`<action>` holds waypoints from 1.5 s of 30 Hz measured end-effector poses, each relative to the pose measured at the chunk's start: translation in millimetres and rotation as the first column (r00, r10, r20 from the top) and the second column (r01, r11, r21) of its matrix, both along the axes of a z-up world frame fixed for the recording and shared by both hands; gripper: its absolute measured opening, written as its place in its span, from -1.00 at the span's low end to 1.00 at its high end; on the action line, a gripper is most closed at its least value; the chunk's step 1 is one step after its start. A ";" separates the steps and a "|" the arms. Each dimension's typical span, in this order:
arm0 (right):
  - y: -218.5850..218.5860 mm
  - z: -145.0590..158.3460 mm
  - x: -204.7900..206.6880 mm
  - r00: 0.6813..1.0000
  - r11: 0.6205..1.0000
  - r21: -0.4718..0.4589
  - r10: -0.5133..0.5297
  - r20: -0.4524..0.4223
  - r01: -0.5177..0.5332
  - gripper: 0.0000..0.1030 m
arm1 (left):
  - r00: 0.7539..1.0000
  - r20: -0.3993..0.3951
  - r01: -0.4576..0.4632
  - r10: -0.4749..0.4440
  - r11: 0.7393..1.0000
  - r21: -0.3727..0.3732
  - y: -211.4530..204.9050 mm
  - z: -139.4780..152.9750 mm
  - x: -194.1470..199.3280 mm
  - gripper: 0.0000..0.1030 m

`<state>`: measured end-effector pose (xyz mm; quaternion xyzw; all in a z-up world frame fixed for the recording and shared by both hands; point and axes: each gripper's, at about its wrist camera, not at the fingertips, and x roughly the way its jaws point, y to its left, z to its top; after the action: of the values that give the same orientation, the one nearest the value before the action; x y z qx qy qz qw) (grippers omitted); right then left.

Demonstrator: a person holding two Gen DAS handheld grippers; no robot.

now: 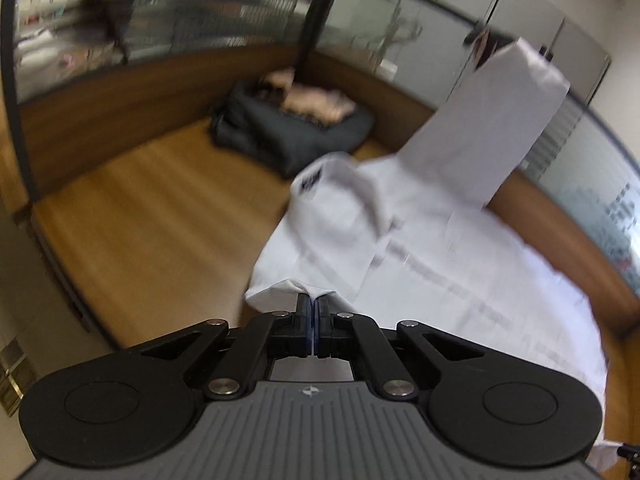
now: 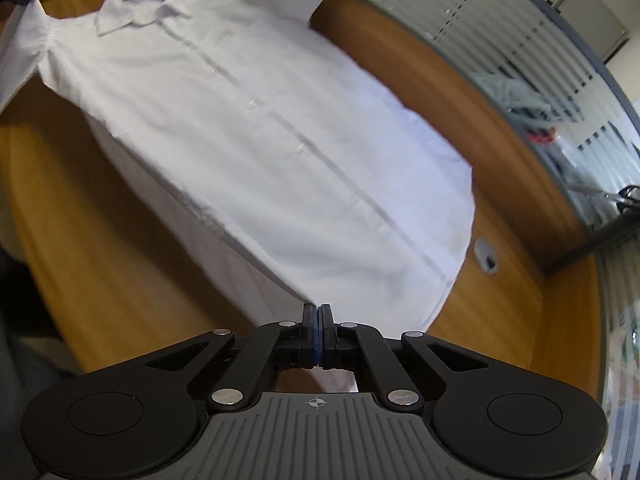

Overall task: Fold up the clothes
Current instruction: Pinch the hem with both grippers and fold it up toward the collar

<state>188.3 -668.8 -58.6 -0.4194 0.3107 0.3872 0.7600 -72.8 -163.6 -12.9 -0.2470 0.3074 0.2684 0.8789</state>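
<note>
A white button-up shirt point(image 2: 256, 120) lies front up on the wooden table point(image 2: 100, 240), its collar point(image 2: 136, 4) at the far end. My left gripper point(image 1: 313, 300) is shut on the end of the shirt's sleeve point(image 1: 288, 290) near the shoulder and collar point(image 1: 332, 188). My right gripper point(image 2: 318, 310) is shut on the shirt's bottom hem at its near corner. The other sleeve point(image 1: 492, 120) drapes up over the wooden partition at the far side.
A pile of dark and pink clothes point(image 1: 296, 120) lies in the table's far corner. A wooden partition point(image 1: 120, 92) topped with glass rims the table. A grey cable grommet point(image 2: 486, 258) sits in the table right of the hem.
</note>
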 end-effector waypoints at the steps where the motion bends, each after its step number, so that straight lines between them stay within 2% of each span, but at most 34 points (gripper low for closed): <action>1: 2.7 2.0 6.2 1.000 1.000 0.006 0.003 0.007 -0.003 -0.96 | 1.000 0.009 -0.002 0.002 1.000 0.010 -1.4 6.3 8.6 -0.99; 6: 9.4 4.2 39.4 1.000 1.000 0.010 0.008 0.017 -0.009 -0.96 | 0.999 0.011 -0.030 0.030 0.999 0.012 0.0 24.6 55.2 -0.99; 10: 18.1 -1.0 63.9 1.000 1.000 -0.023 0.017 -0.004 -0.017 -0.96 | 0.998 -0.061 -0.019 0.021 0.999 0.039 1.5 21.9 92.5 -0.99; 17: 48.7 -18.1 100.0 1.000 0.996 -0.087 0.011 -0.018 -0.012 -0.95 | 0.978 -0.211 0.007 0.002 0.999 0.042 14.9 -2.1 154.6 -0.99; 24: 75.4 -43.8 131.6 0.998 0.984 -0.178 0.002 -0.065 -0.014 -0.95 | 0.962 -0.270 0.062 -0.046 0.997 0.052 22.4 -26.5 201.0 -0.99; 28: 82.7 -56.6 144.2 0.997 0.975 -0.221 -0.007 -0.082 -0.011 -0.95 | 0.947 -0.316 0.062 -0.050 0.998 0.029 29.1 -45.9 227.5 -0.99; 33: 88.6 -66.6 155.1 0.995 0.969 -0.248 -0.026 -0.099 0.001 -0.95 | 0.930 -0.360 0.091 -0.070 0.995 0.042 29.2 -63.1 251.1 -0.99; 42: 83.3 -67.6 160.9 0.996 0.972 -0.233 -0.060 -0.068 0.043 -0.96 | 0.946 -0.322 0.046 -0.023 0.997 0.063 33.7 -67.6 256.4 -0.99; 45: 80.3 -74.9 166.4 0.997 0.963 -0.263 -0.073 -0.026 0.063 -0.96 | 0.945 -0.326 0.021 -0.003 0.999 0.050 36.8 -72.5 259.5 -0.99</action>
<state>354.6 -588.5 -133.5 -0.4984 0.3870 0.3238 0.7050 186.7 -126.8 -85.4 -0.1740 0.4427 0.3083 0.8238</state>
